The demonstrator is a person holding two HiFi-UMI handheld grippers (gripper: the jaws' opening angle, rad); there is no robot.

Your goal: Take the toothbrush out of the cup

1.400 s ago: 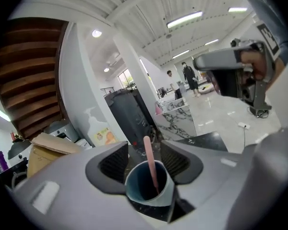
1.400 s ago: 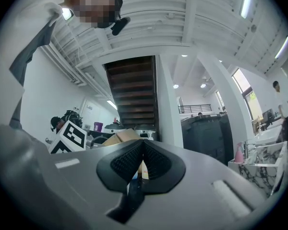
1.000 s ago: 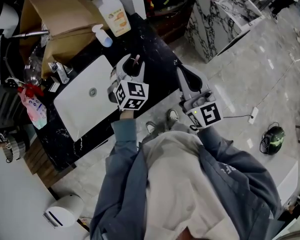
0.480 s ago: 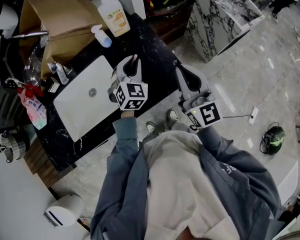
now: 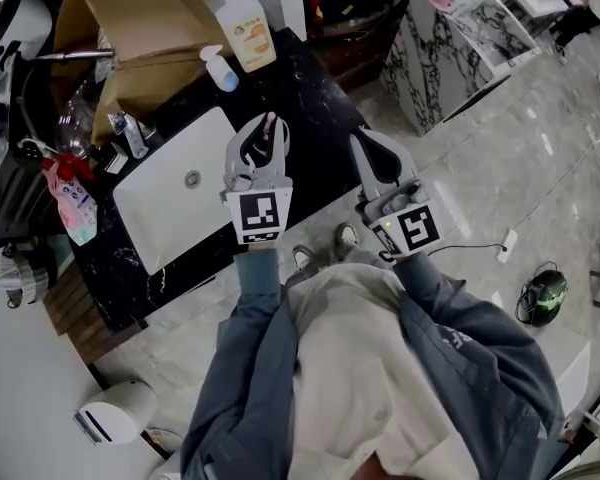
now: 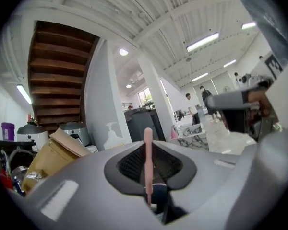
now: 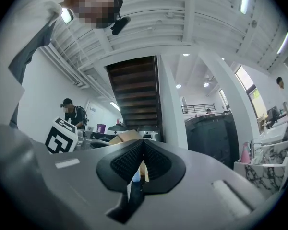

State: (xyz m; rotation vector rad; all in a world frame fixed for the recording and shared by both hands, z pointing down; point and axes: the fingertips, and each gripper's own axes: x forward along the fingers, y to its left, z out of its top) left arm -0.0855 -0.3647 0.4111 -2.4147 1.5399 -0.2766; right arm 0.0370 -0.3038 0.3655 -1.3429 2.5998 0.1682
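A pink toothbrush [image 5: 270, 121] stands upright between the pads of my left gripper [image 5: 263, 130], above the black counter [image 5: 310, 98] just right of the sink. In the left gripper view its thin pink handle [image 6: 147, 162] runs up the middle between the dark pads, whose jaws are closing on it and touch it on both sides. The cup is hidden under the gripper. My right gripper [image 5: 367, 146] hovers near the counter's front right edge; its pads [image 7: 127, 159] meet with nothing between them.
A white sink [image 5: 170, 203] with a tap lies left of the left gripper. A pump soap bottle [image 5: 248, 28], a small bottle [image 5: 220, 68] and a cardboard box [image 5: 130, 28] stand at the back. Marble floor lies to the right.
The left gripper's jaws have closed onto the toothbrush and lifted it, and the gripper has rolled a little. The right gripper has stayed put.
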